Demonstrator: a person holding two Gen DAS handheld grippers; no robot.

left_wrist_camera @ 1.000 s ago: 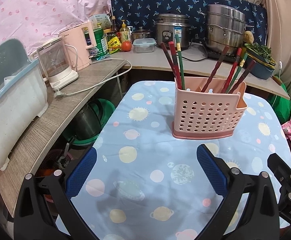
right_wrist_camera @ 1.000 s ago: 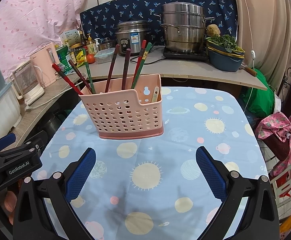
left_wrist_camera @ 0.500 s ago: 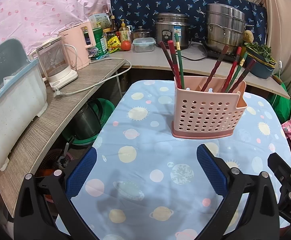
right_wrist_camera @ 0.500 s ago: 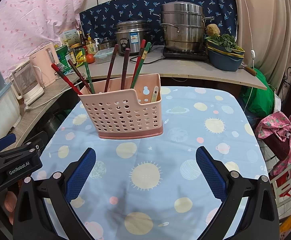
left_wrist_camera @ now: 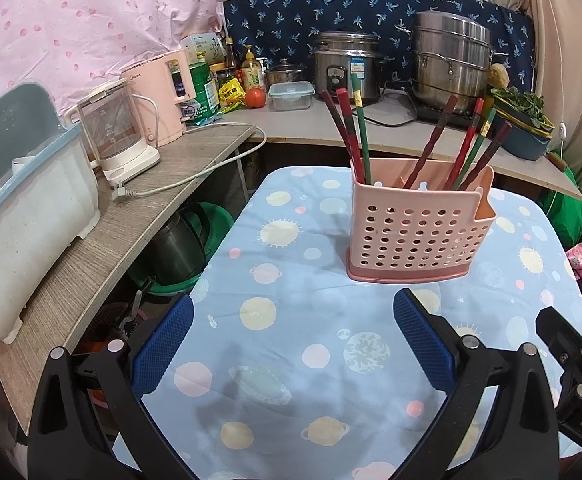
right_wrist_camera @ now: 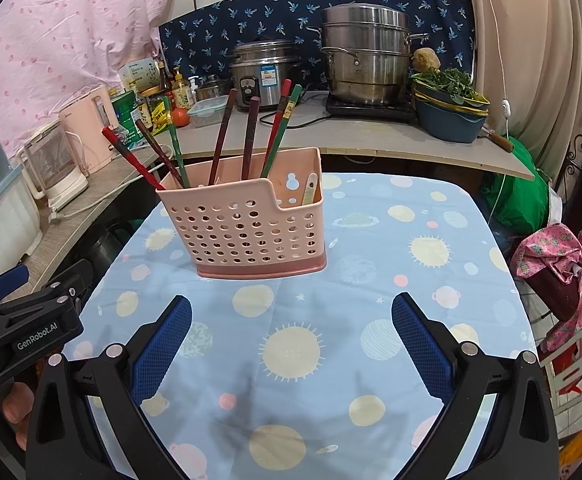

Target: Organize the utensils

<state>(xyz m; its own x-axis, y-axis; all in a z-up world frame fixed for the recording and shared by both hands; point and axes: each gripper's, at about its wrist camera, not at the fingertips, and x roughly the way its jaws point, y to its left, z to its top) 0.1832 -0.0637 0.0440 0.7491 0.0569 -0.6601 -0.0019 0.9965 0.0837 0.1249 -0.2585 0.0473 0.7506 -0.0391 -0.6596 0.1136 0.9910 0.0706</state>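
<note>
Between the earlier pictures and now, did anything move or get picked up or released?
Nothing visibly changed. Both tongs, left and right, stay open and empty over the tablecloth, and the pink utensil basket with its chopsticks stands in the same place.

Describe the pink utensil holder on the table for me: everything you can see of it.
The pink utensil holder looks like plastic: perforated walls, a darker pink base, a front wall stepped lower at one end, a keyhole hanging slot in the back wall. It stands upright on the planet-print tablecloth. Inside, red, brown and green chopsticks lean in two clusters; a pale flat utensil sits in the low end compartment. Neither gripper touches it.
</note>
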